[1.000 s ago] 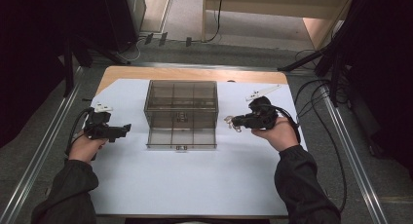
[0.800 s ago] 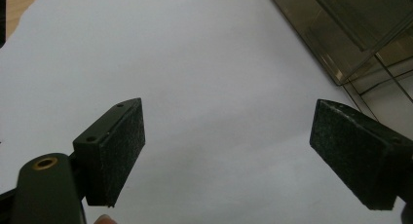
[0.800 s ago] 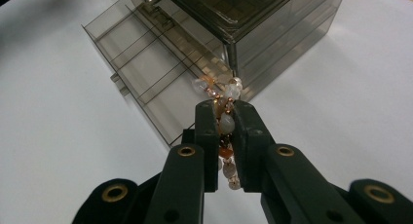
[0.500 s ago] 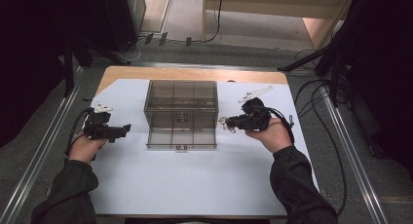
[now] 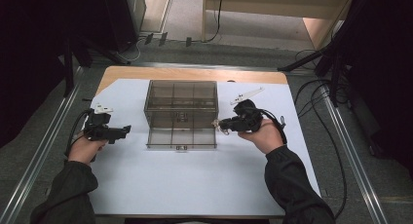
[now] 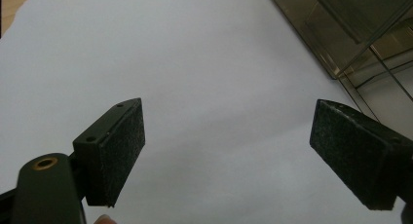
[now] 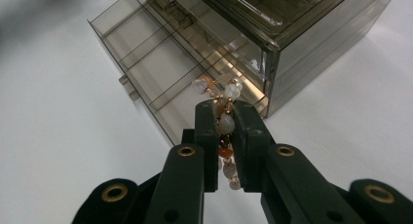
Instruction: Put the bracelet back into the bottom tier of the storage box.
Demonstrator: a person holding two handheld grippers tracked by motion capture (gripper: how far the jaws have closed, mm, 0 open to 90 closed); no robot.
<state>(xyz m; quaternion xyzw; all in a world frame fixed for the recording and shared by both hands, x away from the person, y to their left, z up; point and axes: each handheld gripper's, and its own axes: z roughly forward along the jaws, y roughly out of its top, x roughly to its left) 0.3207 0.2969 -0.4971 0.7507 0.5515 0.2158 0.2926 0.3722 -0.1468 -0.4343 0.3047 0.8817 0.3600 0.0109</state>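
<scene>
A smoky see-through drawer box (image 5: pixel 181 100) stands mid-table with its bottom drawer (image 5: pixel 181 138) pulled out toward me. My right gripper (image 5: pixel 221 125) is shut on a bead bracelet (image 5: pixel 217 126) of pale and orange beads, just off the open drawer's right side. In the right gripper view the bracelet (image 7: pixel 225 90) sticks out past the shut jaws of my right gripper (image 7: pixel 226 112), hanging over the divided drawer (image 7: pixel 160 78) beside the box (image 7: pixel 302 34). To the left of the box, my left gripper (image 5: pixel 127 129) is held open and low. Its pads (image 6: pixel 122 146) stand wide apart over bare white tabletop.
A small white elongated object (image 5: pixel 247 95) lies on the white table cover (image 5: pixel 195 180) behind my right hand. Cables trail off the table's right side (image 5: pixel 311 102). A corner of the box (image 6: pixel 360 34) shows in the left gripper view. Metal rails run along both table sides.
My right gripper has moved left with the bracelet, from the table's right part up to the open drawer. The left gripper has stayed put.
</scene>
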